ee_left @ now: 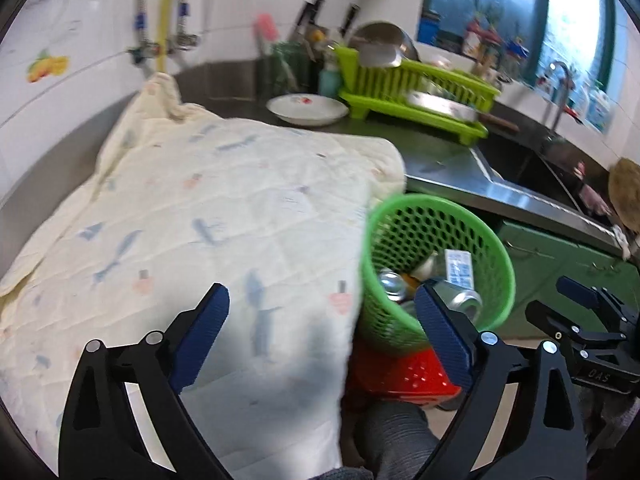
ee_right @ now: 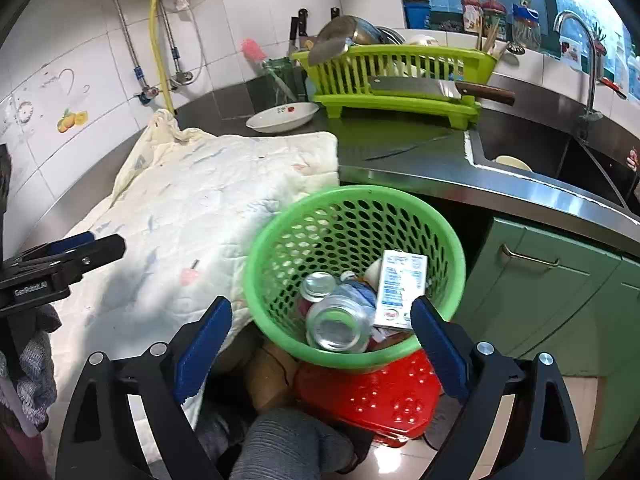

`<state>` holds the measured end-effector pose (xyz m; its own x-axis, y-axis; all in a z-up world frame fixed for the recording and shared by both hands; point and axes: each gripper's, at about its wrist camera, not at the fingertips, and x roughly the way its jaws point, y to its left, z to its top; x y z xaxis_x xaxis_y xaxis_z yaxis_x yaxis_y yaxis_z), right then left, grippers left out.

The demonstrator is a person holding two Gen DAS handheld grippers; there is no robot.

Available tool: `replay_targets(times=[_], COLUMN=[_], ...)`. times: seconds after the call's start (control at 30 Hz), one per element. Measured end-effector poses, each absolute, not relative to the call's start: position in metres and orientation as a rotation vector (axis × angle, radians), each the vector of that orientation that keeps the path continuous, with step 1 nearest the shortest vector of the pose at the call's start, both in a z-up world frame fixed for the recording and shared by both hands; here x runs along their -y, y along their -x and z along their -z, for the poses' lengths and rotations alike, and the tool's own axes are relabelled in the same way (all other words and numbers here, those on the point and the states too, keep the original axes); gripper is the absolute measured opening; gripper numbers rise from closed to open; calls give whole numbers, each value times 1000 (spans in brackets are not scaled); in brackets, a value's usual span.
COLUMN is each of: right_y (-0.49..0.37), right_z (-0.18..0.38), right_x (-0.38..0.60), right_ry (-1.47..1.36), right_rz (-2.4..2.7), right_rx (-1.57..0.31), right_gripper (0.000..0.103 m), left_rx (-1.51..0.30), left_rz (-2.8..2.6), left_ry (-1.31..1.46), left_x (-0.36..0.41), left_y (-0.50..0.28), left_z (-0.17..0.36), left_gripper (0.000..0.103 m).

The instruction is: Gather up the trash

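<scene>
A pale quilt (ee_right: 192, 208) covers the counter; behind it, a white dish (ee_right: 282, 117) beside a lime rack (ee_right: 394, 76)

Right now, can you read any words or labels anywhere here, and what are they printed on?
"GenRobot.AI": on the left gripper, seen by the right wrist camera.
"DAS": on the right gripper, seen by the left wrist camera.
Carton in the green basket: print too small to read.
Windowsill jars: labels blurred.

Basket (ee_right: 356, 216) holding cans (ee_right: 338, 322) sits on stool (ee_right: 372, 400), right of cloth (ee_right: 192, 208).
</scene>
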<state>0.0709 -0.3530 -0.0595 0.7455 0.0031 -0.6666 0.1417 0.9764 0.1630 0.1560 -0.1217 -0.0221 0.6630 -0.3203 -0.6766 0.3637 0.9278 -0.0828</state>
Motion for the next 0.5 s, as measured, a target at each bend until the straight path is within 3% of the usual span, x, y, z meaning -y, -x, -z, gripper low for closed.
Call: replay_targets(times=[0.17, 0.5], right_y=[-68, -60], right_z=[52, 36], right_x=[334, 305], right_ry=[-196, -168], right_rz=[76, 71], right_rx=[-701, -659], right_gripper=[90, 93], left_rx=[-710, -635], left_rz=[315, 211], left_ry=[-47, -55], left_x=[95, 59], left_y=[-142, -114], left_z=[13, 5], left_gripper=[98, 98])
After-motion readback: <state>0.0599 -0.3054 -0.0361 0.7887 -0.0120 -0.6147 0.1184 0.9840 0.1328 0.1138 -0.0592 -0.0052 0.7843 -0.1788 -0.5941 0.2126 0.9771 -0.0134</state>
